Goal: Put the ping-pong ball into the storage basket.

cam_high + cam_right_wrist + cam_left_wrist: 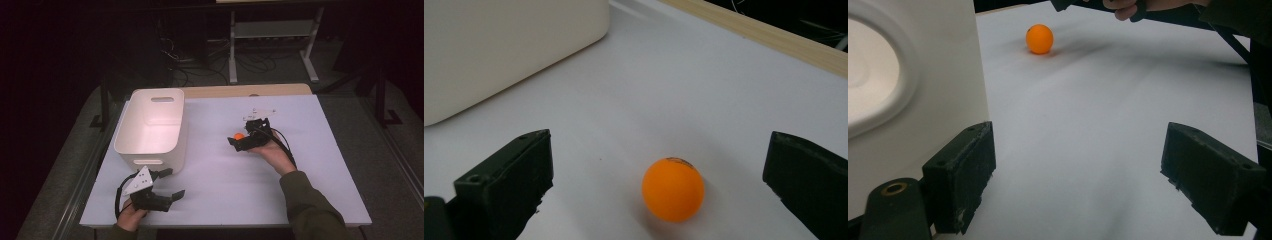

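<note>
A small orange ball [239, 136] rests on the white table [225, 195], right of centre. My right gripper [242, 138] is low over the table and open, its two black jaws on either side of the ball without touching it. The right gripper view has the ball [673, 189] close up between the spread jaws of that gripper [659, 150]. My left gripper [171, 183] is open near the front left edge, just in front of a white bin [152, 125]. Between the wide jaws of the left gripper [1080, 165] there is nothing, and the ball [1040, 38] lies far off.
The white bin [923, 75], with handle cut-outs, stands at the table's left and looks empty inside. A wooden strip [774, 40] runs along the far table edge. Beyond it are a metal frame [270, 35] and cables on a dark floor.
</note>
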{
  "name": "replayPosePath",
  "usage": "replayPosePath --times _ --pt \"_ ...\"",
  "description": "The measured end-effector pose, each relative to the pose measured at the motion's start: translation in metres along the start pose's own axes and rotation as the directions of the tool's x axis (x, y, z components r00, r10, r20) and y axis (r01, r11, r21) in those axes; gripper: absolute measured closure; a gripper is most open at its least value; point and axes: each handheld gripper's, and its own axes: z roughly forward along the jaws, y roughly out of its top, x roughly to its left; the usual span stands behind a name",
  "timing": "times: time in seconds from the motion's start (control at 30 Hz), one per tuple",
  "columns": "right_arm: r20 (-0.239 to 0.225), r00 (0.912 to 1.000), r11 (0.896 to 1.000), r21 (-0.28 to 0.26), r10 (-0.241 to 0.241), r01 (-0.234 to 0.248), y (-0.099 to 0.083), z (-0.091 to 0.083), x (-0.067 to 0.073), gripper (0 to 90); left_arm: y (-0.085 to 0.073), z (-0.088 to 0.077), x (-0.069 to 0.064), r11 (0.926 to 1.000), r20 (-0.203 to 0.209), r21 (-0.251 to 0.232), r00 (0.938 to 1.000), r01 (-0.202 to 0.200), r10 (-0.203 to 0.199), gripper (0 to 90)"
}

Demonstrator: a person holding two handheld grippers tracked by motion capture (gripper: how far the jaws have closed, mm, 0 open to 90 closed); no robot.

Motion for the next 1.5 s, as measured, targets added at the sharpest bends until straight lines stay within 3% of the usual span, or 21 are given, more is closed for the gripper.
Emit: replayPosePath --times 1.07,1.5 --pt "0.027 0.9995 1.000 -0.005 0.019 -0.019 0.002 0.016 -0.011 0.0 0.000 0.000 0.000 1.0000 0.002 0.005 1.0000 -0.005 0.005 14.1" --pt "0.035 0.9989 0.999 0.026 0.032 -0.033 -0.003 0.025 -0.015 0.3 0.000 0.000 -0.001 1.0000 0.000 -0.003 1.0000 -0.006 0.006 14.1"
